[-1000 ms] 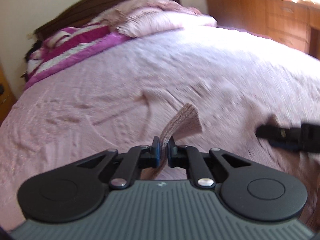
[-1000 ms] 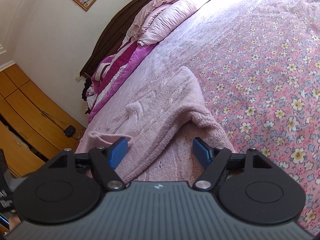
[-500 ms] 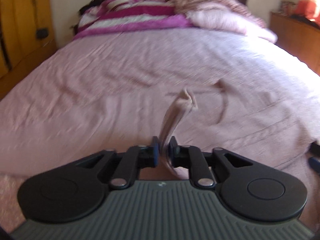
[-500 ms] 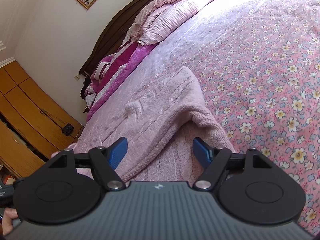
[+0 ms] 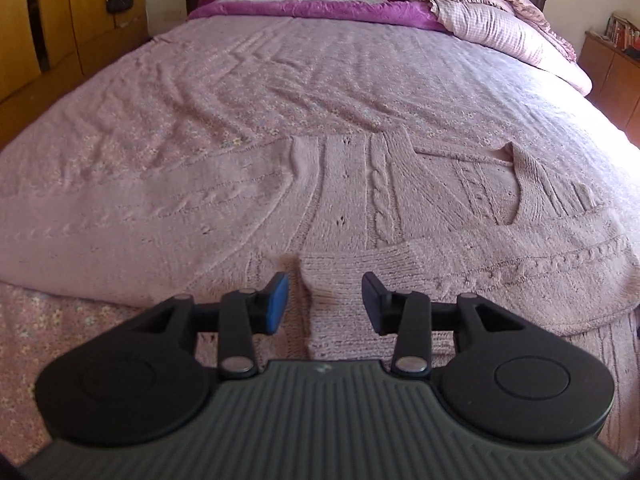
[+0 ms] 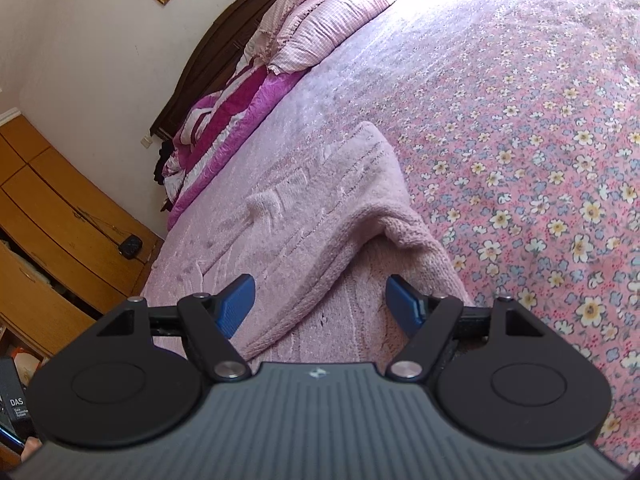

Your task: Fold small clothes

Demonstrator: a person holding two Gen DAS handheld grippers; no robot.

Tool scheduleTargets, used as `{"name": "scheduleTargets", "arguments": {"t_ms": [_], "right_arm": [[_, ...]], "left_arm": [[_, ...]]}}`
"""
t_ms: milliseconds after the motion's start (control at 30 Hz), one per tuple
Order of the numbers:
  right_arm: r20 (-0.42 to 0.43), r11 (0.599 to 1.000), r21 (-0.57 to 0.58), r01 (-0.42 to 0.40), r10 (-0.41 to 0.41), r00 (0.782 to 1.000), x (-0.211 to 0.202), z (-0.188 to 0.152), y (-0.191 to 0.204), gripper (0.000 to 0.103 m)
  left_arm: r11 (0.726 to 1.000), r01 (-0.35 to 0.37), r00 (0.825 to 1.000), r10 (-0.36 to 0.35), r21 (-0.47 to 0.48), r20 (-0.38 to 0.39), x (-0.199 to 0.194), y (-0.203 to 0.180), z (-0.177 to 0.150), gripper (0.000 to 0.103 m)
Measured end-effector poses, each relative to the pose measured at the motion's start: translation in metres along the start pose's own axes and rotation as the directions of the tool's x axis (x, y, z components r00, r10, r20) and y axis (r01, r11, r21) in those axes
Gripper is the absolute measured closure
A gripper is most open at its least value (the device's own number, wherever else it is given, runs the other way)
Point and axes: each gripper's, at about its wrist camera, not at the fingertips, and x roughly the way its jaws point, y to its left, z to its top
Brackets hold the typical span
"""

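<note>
A: Step? Sleeve cuff (image 5: pixel 352 276), lower centre, just laid on pink sweater (image 5: pixel 360 200); left gripper (image 5: pixel 325 300) jaws just parted, cuff released.
B: Right gripper (image 6: pixel 320 300) gaping, empty. Next: hem to be pinched.

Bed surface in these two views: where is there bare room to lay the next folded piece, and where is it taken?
Free: the floral bedspread right of the pink knitted sweater, and the stretch between the sweater and the pillows. Taken: the near edge, where the sweater spreads under the left gripper and right gripper.
</note>
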Motion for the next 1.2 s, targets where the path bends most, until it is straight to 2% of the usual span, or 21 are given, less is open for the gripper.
{"name": "scheduleTargets", "arguments": {"t_ms": [200, 300, 400, 567, 700, 1000, 1067, 1100, 1133, 1200], "right_arm": [[-0.079, 0.994, -0.106, 0.030, -0.039, 0.996, -0.005, 0.005, 0.024, 0.025], [-0.086, 0.982, -0.184, 0.045, -0.062, 0.994, -0.009, 0.007, 0.040, 0.025], [-0.086, 0.975, -0.219, 0.031, -0.051, 0.995, -0.010, 0.014, 0.051, 0.025], [-0.068, 0.975, -0.218, 0.040, -0.056, 0.996, 0.007, 0.040, 0.061, 0.025], [-0.074, 0.979, -0.192, 0.063, -0.078, 0.994, 0.029, 0.054, 0.062, 0.025], [-0.077, 0.969, -0.231, 0.085, -0.105, 0.992, 0.034, 0.026, 0.058, 0.025], [-0.067, 0.970, -0.229, 0.076, -0.094, 0.993, 0.028, 0.022, 0.055, 0.024], [-0.062, 0.971, -0.227, 0.071, -0.088, 0.994, 0.024, 0.021, 0.054, 0.024], [-0.060, 0.972, -0.225, 0.065, -0.081, 0.995, 0.021, 0.018, 0.053, 0.024], [-0.057, 0.974, -0.220, 0.057, -0.071, 0.996, 0.015, 0.014, 0.050, 0.024]], "left_arm": [[0.999, 0.006, 1.000, -0.006, 0.045, 0.000, 0.007, -0.004, -0.002, 0.060], [0.998, -0.004, 1.000, 0.004, 0.060, -0.005, 0.012, -0.006, -0.004, 0.060], [0.998, -0.002, 1.000, 0.004, 0.063, -0.022, 0.018, -0.004, -0.007, 0.060], [1.000, 0.019, 1.000, -0.019, 0.001, -0.023, 0.022, 0.005, -0.007, 0.059], [0.999, 0.038, 0.999, -0.038, -0.028, -0.024, 0.026, 0.009, -0.006, 0.055], [0.998, 0.049, 0.998, -0.050, 0.032, 0.024, 0.025, 0.000, -0.009, 0.057], [0.997, 0.062, 0.997, -0.063, 0.043, 0.032, 0.025, -0.002, -0.010, 0.066], [0.995, 0.080, 0.996, -0.082, 0.050, 0.033, 0.025, -0.004, -0.009, 0.081], [0.993, 0.103, 0.994, -0.105, 0.053, 0.033, 0.026, -0.005, -0.008, 0.091], [0.991, 0.119, 0.992, -0.122, 0.063, 0.044, 0.024, -0.008, -0.005, 0.092]]}}
